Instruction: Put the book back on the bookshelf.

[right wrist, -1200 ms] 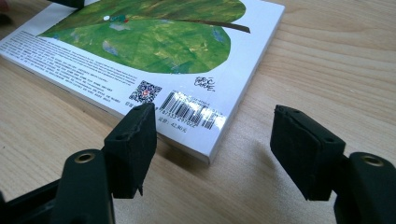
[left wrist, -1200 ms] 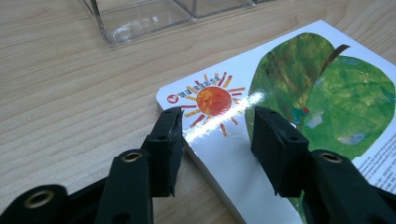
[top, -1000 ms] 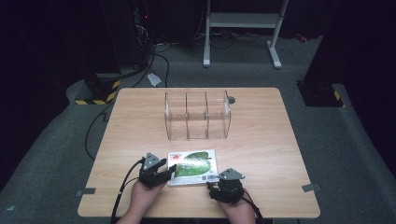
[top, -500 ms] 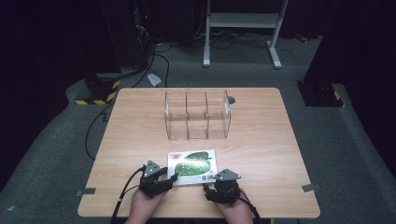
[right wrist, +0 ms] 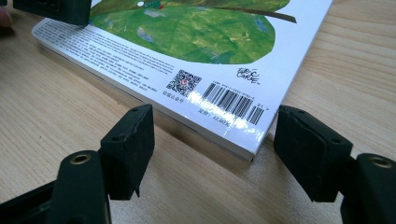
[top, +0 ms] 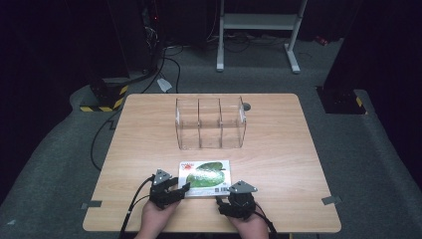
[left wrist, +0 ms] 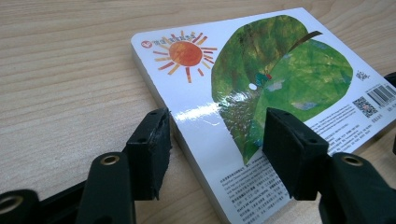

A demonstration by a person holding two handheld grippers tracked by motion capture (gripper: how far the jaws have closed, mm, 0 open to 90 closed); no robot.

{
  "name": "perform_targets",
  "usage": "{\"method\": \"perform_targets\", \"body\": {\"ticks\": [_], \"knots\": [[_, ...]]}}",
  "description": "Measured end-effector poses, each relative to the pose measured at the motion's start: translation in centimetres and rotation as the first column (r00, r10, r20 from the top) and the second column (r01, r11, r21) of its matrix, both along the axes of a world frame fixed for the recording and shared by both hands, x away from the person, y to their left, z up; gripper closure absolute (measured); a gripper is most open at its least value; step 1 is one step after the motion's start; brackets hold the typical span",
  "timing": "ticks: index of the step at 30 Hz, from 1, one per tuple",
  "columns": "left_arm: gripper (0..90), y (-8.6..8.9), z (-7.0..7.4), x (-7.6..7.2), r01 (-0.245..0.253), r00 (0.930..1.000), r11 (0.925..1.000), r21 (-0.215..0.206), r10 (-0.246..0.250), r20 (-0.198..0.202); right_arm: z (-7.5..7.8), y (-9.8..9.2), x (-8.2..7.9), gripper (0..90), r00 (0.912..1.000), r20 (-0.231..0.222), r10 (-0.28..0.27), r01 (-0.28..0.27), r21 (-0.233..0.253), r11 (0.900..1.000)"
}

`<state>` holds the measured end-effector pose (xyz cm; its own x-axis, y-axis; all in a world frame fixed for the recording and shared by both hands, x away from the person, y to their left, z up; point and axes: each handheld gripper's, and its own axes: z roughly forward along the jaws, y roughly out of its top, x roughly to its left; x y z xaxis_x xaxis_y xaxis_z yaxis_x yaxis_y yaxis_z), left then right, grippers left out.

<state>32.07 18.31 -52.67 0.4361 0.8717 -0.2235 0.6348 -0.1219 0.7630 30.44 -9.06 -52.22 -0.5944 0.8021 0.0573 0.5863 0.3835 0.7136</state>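
Observation:
A board book point(top: 206, 175) with a green leaf and an orange sun on its cover lies flat near the table's front edge. My left gripper point(top: 183, 189) is open at the book's near left edge. In the left gripper view, one pad point(left wrist: 149, 149) is over the wood and the other over the cover of the book point(left wrist: 261, 88), so its edge lies between them point(left wrist: 217, 144). My right gripper point(top: 229, 193) is open at the near right corner. Its jaws point(right wrist: 212, 140) straddle the barcode corner of the book point(right wrist: 196, 42) without touching it.
A clear three-compartment box point(top: 211, 123) stands in the middle of the wooden table point(top: 149, 129), beyond the book. A small grey disc point(top: 247, 106) lies at its far right corner. Tape marks point(top: 331, 200) sit by the front corners. Dark floor, cables and a stand surround the table.
My left gripper has drawn back a little toward the near edge and now sits at the book's left edge. The right gripper has shifted slightly left. The book has not moved.

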Motion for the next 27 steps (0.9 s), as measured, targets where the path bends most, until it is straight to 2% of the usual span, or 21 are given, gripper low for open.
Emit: {"method": "perform_targets", "body": {"ticks": [4, 7, 13, 14, 15, 21, 27], "knots": [[42.4, -0.1, 0.0, 0.0, 0.006, 1.0000, 1.0000, 0.006, -0.006, -0.001, 0.0, 0.0, 0.2, 29.4, 1.0000, 0.004, -0.006, 0.006, -0.002, 1.000], [40.8, -0.1, 0.0, 0.1, -0.011, 0.9999, 0.9999, 0.008, 0.011, -0.006, 0.1, 0.1, 0.4, 29.2, 0.9999, 0.014, -0.010, 0.010, -0.002, 1.000], [43.0, -0.1, 0.0, 0.1, -0.005, 0.9999, 1.0000, 0.002, 0.005, -0.009, 0.0, 0.2, 0.7, 26.7, 1.0000, 0.000, -0.003, 0.003, 0.011, 1.000], [43.0, -0.1, 0.0, 0.1, -0.005, 0.9999, 1.0000, -0.005, 0.005, -0.013, 0.0, 0.2, 0.7, 26.7, 1.0000, 0.000, -0.003, 0.003, 0.011, 1.000], [43.5, 0.1, 0.1, 0.0, -0.018, 0.9998, 0.9994, -0.031, 0.018, -0.011, 0.0, 0.2, 0.6, 26.3, 1.0000, -0.003, -0.005, 0.005, 0.015, 1.000], [46.9, 0.4, 0.6, -0.2, -0.030, 0.9993, 0.9970, -0.072, 0.032, 0.019, 0.0, 0.4, 0.4, 24.9, 1.0000, -0.004, -0.009, 0.009, 0.011, 1.000], [48.3, 0.5, 1.2, -0.5, -0.021, 0.9976, 0.9959, -0.088, 0.027, 0.064, 0.1, 0.5, 0.2, 23.0, 1.0000, -0.002, -0.008, 0.008, 0.015, 1.000]]}}
